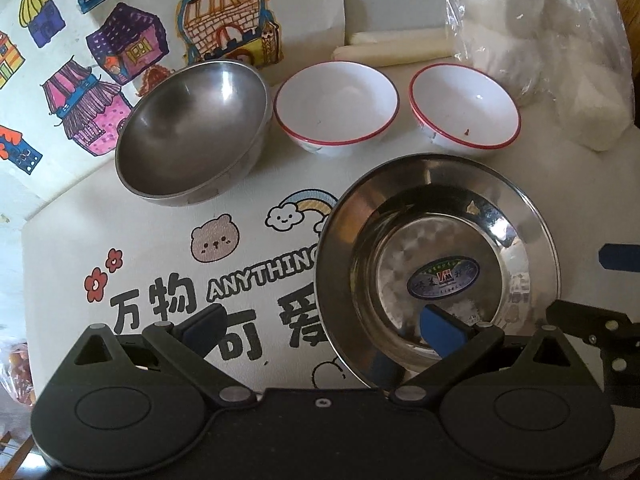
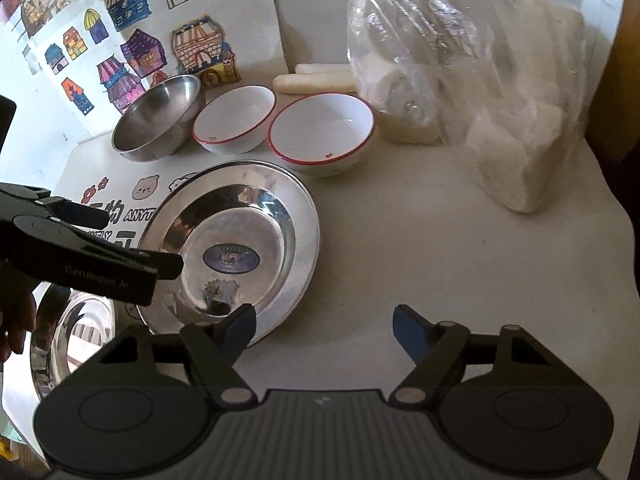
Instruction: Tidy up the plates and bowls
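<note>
Steel plate (image 1: 438,264) on tabletop (image 2: 440,248), in front of the bowls, straddled by both grippers.
Left gripper (image 1: 320,324) jaws wide, right gripper (image 2: 324,326) jaws wide, empty; close squarely on rim, lift level.

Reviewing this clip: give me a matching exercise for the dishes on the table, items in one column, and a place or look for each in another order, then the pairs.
Items
1. steel bowl
2. steel plate with the oval sticker
3. second steel plate
4. red-rimmed bowl with a small dark mark near its rim

Descriptions
A. nearest the plastic bag
B. seen only in the right wrist view, at the table's near left edge
C. next to the drawings of houses
D. the left gripper's open fingers straddle its near rim

Pairs: 1-C, 2-D, 3-B, 4-A
</note>
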`<state>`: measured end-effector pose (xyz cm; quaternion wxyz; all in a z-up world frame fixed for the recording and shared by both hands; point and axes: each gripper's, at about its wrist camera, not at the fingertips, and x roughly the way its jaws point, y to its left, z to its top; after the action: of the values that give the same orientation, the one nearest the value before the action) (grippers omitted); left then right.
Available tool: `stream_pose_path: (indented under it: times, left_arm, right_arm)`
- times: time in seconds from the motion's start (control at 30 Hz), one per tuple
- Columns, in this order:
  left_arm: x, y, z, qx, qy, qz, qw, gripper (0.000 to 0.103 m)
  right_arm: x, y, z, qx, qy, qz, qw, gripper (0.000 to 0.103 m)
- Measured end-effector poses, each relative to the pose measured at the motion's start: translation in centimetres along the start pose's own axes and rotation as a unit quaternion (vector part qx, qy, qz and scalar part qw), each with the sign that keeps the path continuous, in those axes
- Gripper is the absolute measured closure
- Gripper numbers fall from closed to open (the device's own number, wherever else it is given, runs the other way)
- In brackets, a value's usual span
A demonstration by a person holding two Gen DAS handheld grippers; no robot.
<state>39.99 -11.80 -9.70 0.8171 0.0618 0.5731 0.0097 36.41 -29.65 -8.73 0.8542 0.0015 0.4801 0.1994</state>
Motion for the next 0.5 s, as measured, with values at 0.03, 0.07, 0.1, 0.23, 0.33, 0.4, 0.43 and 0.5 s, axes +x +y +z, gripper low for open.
stream_pose_path:
  times: [0.03,0.07,0.1,0.23,0.33,0.4,0.43,0.5]
  left_arm:
    - [0.04,-0.10,0.02,0.002,0.001,0.002,1.0000,0.001]
    - [0.06,-0.17,0.04,0.004,0.001,0.003,1.0000,0.001]
    - [0.07,-0.22,0.05,0.004,0.001,0.003,1.0000,0.001]
    - [0.03,-0.19,0.07,-0.005,0.001,-0.002,1.0000,0.008]
    - [0.07,-0.12,0.08,-0.012,0.004,-0.006,0.9999,0.014]
    - [0.06,-0.09,0.05,-0.014,0.006,-0.011,0.9998,0.017]
    - [0.07,-0.06,0.04,-0.015,0.006,-0.013,0.9998,0.018]
    - [0.07,-0.02,0.00,-0.017,0.008,-0.017,0.9997,0.020]
  right_arm:
    - [0.17,0.03,0.11,-0.002,0.001,0.002,1.000,0.027]
    - [0.30,0.03,0.15,-0.004,0.001,0.003,1.000,0.028]
    - [0.42,0.03,0.22,-0.005,0.001,0.004,1.000,0.029]
    - [0.82,0.07,0.42,-0.009,0.005,0.007,1.000,0.038]
    - [0.97,0.10,0.47,-0.007,0.006,0.011,1.000,0.042]
    - [1.06,0.03,0.54,-0.007,0.007,0.013,1.000,0.046]
    - [1.10,0.05,0.54,-0.006,0.007,0.015,1.000,0.049]
    - [1.17,0.06,0.52,-0.005,0.009,0.016,1.000,0.052]
